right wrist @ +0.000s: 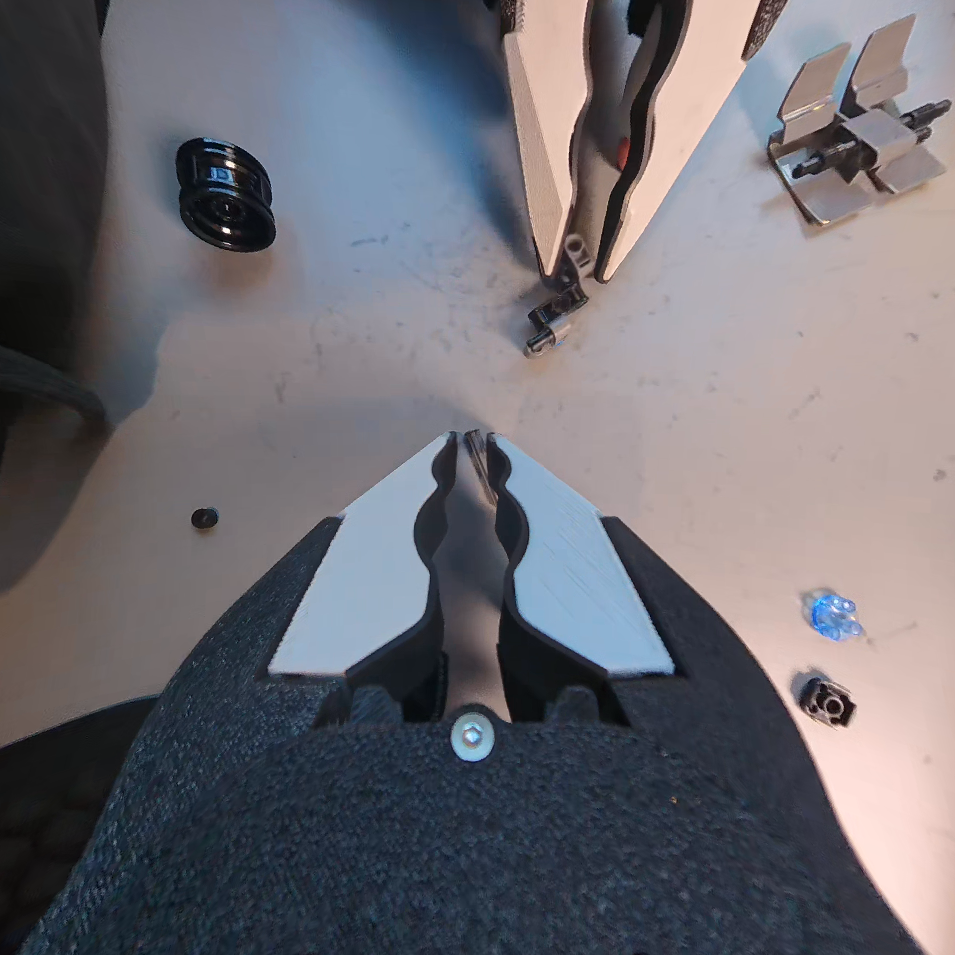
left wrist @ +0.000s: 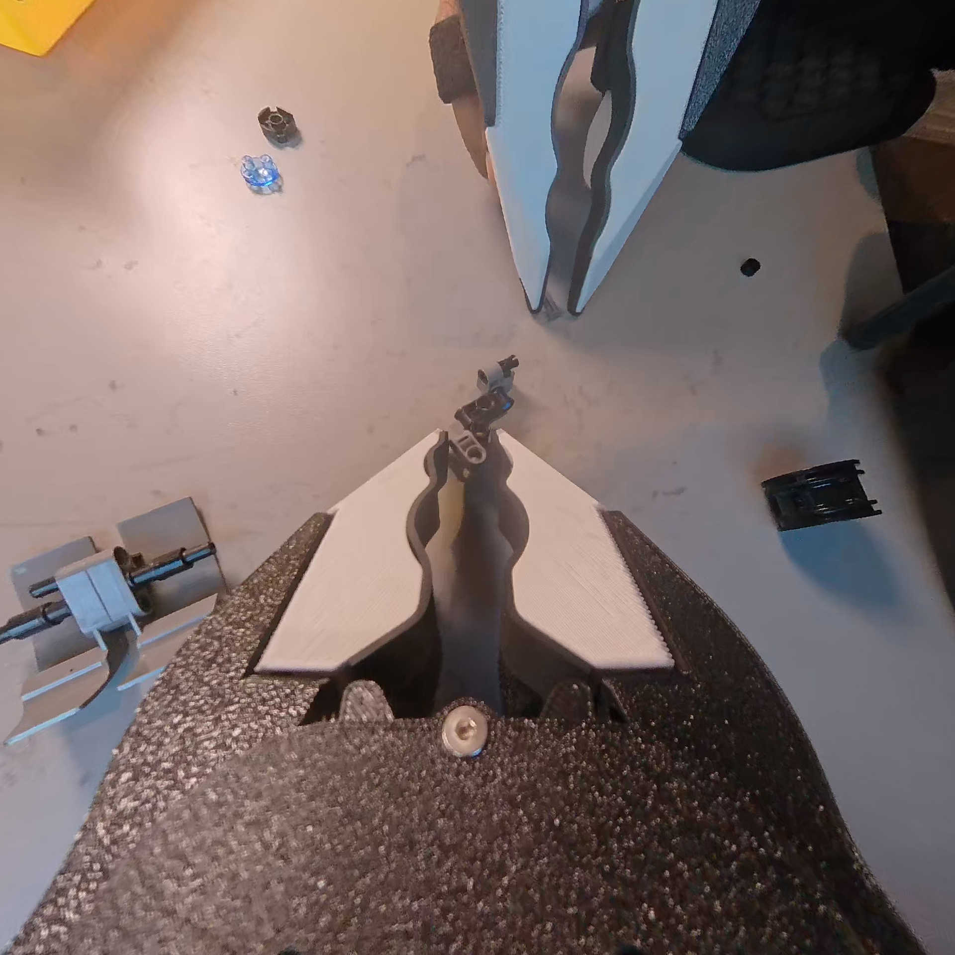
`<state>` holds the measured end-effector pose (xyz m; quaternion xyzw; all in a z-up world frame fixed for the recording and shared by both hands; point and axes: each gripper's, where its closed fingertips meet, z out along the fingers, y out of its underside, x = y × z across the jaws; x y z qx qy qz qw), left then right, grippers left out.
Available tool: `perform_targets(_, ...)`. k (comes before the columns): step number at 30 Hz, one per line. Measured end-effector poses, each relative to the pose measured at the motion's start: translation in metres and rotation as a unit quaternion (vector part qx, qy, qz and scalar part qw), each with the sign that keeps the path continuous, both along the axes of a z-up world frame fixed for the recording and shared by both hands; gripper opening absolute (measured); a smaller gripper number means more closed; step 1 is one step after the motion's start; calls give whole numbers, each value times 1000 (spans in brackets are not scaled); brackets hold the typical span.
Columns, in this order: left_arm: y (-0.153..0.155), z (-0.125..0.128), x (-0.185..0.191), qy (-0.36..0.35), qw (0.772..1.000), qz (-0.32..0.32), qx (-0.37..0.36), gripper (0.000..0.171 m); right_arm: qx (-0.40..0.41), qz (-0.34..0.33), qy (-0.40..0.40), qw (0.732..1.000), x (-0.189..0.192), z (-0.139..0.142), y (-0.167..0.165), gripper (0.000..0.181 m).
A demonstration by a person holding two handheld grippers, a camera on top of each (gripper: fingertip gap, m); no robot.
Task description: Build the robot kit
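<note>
My left gripper [left wrist: 467, 439] is shut on a small assembly of grey and black connector pieces [left wrist: 483, 408], which sticks out past its tips just above the table. The right wrist view shows it too, with the left gripper [right wrist: 571, 274] pinching the assembly [right wrist: 553, 315] at its grey end. My right gripper [right wrist: 471, 436] is shut on a thin dark pin [right wrist: 478, 460] held between its tips. In the left wrist view the right gripper [left wrist: 553, 307] points down at the table, a short way beyond the assembly and apart from it.
On the pale table [left wrist: 258, 336] lie a black wheel rim [left wrist: 819, 496] [right wrist: 225, 194], a grey panel assembly with black axles [left wrist: 103, 584] [right wrist: 852, 139], a clear blue round plate [left wrist: 262, 173] [right wrist: 833, 617] and a small black round piece [left wrist: 279, 124] [right wrist: 827, 705]. A dark chair [left wrist: 827, 77] stands beyond the table edge. One gripper's finger ends stand about 7 cm off the other's. It is some 11 cm from my left tips to the black wheel rim [left wrist: 819, 496]. It is also in sight in the right wrist view [right wrist: 234, 161].
</note>
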<state>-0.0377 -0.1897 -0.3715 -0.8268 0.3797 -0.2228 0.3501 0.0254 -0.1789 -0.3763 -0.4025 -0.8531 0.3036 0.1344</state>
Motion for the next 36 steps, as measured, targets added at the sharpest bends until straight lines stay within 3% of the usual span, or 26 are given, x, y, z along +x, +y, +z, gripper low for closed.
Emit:
perform_targets(5,-1,4,-6,8,1000,7,12,24,-7,-10,14,1000,-3,3,2,4)
perform_targets(7,-2,14,-6,-12,1000,9,27,25,-64,-34,88,993,-18,29,0,4)
perform_targets(9,-3,31,0,-57,997,4,51,25,-170,-78,187,964,-37,76,0,5)
perform_targets(11,-1,56,12,-130,988,4,81,26,-280,-109,268,915,-48,120,2,5)
perform_targets(13,2,82,24,-206,973,8,102,28,-377,-132,305,865,-53,146,6,5)
perform_targets(17,9,115,27,-286,948,37,134,28,-484,-154,317,801,-61,158,8,5)
perform_targets(20,10,123,25,-314,939,46,135,25,-514,-160,314,783,-65,157,7,4)
perform_targets(23,10,129,22,-337,931,51,129,13,-485,-154,315,802,-69,149,0,4)
perform_targets(24,11,128,20,-332,933,55,129,4,-475,-148,316,808,-69,148,-3,4)
perform_targets(26,8,122,18,-309,942,48,126,3,-441,-139,317,828,-68,144,-5,5)
perform_targets(31,6,90,14,-144,978,34,149,3,-262,-104,291,914,-64,115,-8,5)
perform_targets(36,6,70,16,-80,986,26,142,3,-178,-85,258,946,-61,93,-9,5)
